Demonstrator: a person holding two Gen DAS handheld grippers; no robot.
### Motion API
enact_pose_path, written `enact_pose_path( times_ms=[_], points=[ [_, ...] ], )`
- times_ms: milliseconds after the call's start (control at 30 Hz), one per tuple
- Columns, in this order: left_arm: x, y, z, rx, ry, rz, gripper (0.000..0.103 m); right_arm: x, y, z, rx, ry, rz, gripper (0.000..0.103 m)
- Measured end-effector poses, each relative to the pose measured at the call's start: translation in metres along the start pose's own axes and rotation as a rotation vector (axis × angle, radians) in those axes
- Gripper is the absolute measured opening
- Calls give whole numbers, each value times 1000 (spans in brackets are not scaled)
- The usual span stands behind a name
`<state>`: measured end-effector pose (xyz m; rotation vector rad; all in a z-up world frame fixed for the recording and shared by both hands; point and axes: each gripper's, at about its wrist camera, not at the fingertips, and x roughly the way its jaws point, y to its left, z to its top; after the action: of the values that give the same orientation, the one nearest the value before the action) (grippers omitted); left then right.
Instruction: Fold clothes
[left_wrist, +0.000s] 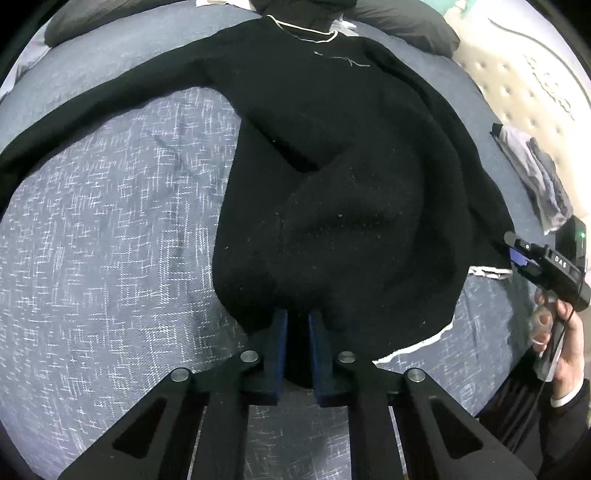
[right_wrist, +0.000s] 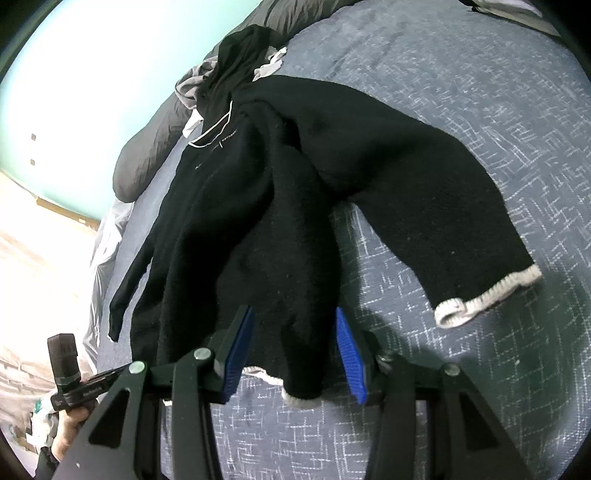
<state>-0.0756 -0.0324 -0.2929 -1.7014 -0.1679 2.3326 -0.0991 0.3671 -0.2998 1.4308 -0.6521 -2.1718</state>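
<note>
A black sweater (left_wrist: 332, 166) with a white-edged collar (left_wrist: 306, 31) lies spread on a blue-grey bedspread (left_wrist: 110, 240). One sleeve (left_wrist: 92, 99) stretches out to the left. My left gripper (left_wrist: 298, 314) is shut on the sweater's near edge, with black fabric bunched between its fingers. In the right wrist view the sweater (right_wrist: 240, 221) has one sleeve with a white cuff (right_wrist: 487, 299) lying out to the right. My right gripper (right_wrist: 294, 312) is open, its blue pads (right_wrist: 349, 354) on either side of a folded part ending in a white cuff (right_wrist: 299, 400). The right gripper (left_wrist: 517, 254), held by a hand (left_wrist: 565, 350), sits at the sweater's right edge.
Dark grey pillows (left_wrist: 406, 22) lie at the head of the bed. A small pile of grey clothes (left_wrist: 535, 177) sits on the bed's right side, and more dark and grey garments (right_wrist: 236, 55) are heaped beyond the collar. A beige quilted surface (left_wrist: 517, 74) and a teal wall (right_wrist: 92, 74) border the bed.
</note>
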Motion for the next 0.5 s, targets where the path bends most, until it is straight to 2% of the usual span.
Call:
enact_pose_path(
  times_ms=[233,333,500],
  points=[
    [-34,10,-4,-18,-60,-43,9,-2,-1,1,5,-4,0,46],
    [-56,33,-5,-69,-90,-76,9,-7,-3,2,14,-19,1,46],
    [-73,76,-1,-154,-120,-82,9,-13,-1,2,25,-32,-3,46]
  ],
)
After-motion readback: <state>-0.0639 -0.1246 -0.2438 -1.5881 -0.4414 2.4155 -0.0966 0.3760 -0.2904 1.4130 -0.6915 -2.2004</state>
